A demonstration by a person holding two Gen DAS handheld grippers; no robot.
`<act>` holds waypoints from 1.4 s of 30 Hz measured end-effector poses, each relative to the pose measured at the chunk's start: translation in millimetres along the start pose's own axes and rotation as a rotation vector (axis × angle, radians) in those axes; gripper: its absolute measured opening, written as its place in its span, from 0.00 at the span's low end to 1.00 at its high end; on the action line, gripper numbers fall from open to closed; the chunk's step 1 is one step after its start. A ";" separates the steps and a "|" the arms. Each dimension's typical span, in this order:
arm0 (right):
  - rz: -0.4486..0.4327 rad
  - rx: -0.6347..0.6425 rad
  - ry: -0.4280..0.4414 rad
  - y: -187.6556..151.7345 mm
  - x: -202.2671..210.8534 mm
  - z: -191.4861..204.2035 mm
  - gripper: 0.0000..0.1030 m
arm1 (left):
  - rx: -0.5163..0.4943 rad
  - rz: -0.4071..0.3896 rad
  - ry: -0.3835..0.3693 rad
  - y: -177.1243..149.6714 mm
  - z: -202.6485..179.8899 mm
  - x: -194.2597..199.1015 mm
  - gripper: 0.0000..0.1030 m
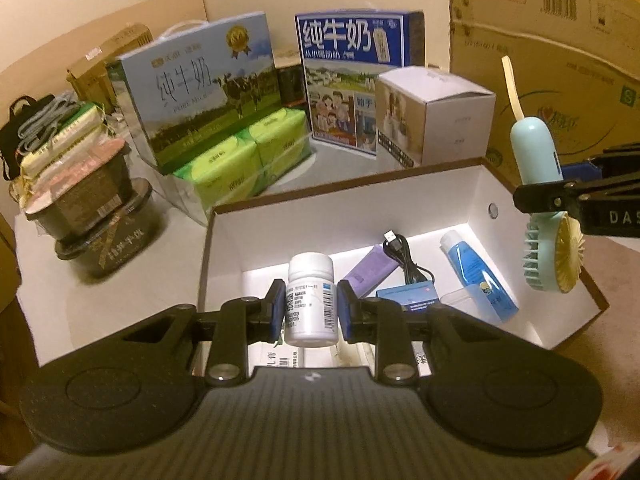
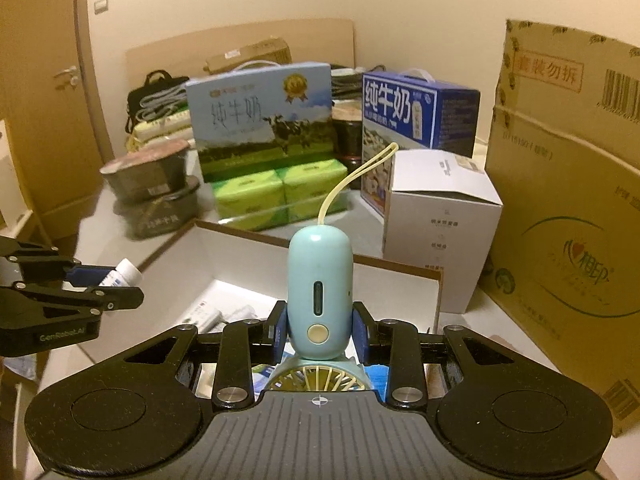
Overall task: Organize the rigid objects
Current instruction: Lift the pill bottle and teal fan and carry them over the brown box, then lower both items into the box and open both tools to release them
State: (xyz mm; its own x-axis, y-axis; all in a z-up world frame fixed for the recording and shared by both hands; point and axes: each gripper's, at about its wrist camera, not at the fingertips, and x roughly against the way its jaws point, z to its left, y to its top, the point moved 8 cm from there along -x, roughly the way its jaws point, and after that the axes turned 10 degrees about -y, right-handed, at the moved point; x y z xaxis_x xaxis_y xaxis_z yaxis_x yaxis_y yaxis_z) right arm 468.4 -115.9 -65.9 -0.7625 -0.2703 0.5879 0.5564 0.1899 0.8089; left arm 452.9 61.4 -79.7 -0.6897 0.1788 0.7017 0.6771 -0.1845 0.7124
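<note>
We hold 2 loads above the open white box [image 1: 344, 216]: left claw [image 1: 311, 312] clamps an upright pill bottle [image 1: 311, 280]; right claw [image 2: 320, 330] clamps a handheld fan [image 2: 320, 280], handle forward.

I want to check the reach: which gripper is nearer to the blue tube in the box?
Right. The right gripper holds the fan beside the blue tube; the left gripper holds the bottle farther away.

Both tools are matte black. The left gripper [image 1: 311, 306] has blue pads on angular link arms with silver pivot screws at five and seven o'clock, over a ribbed grey base flanked by round textured discs. The right gripper [image 2: 320, 330] matches (white lettering marks each one's side).
</note>
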 end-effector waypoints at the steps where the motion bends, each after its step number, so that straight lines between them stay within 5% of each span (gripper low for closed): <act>1: 0.007 0.001 -0.005 -1.1 -4.9 -1.1 0.32 | 0.004 0.007 -0.003 0.0 0.9 -4.9 0.24; 18: 0.112 0.057 -0.071 -25.2 -73.6 -18.2 0.32 | 0.006 0.083 0.004 0.7 11.8 -71.1 0.25; 33: 0.145 0.102 -0.084 -29.5 -101.6 -18.1 0.32 | 0.058 0.099 0.010 -13.4 32.5 -74.2 0.41; 38: 0.104 0.101 -0.016 -22.7 -99.9 -8.3 0.33 | 0.064 0.104 0.012 -18.3 34.3 -73.3 0.46; 42: 0.098 0.080 0.019 -21.4 -93.6 -3.4 0.47 | 0.075 0.095 0.006 -19.2 34.2 -69.1 0.52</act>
State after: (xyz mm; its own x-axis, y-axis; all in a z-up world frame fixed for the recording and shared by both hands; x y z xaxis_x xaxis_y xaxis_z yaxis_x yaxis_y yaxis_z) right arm 529.0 -97.9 -138.2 -0.6987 -0.2642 0.6648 0.5995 0.2909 0.7457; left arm 496.3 85.6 -141.6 -0.6224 0.1582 0.7665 0.7568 -0.1279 0.6410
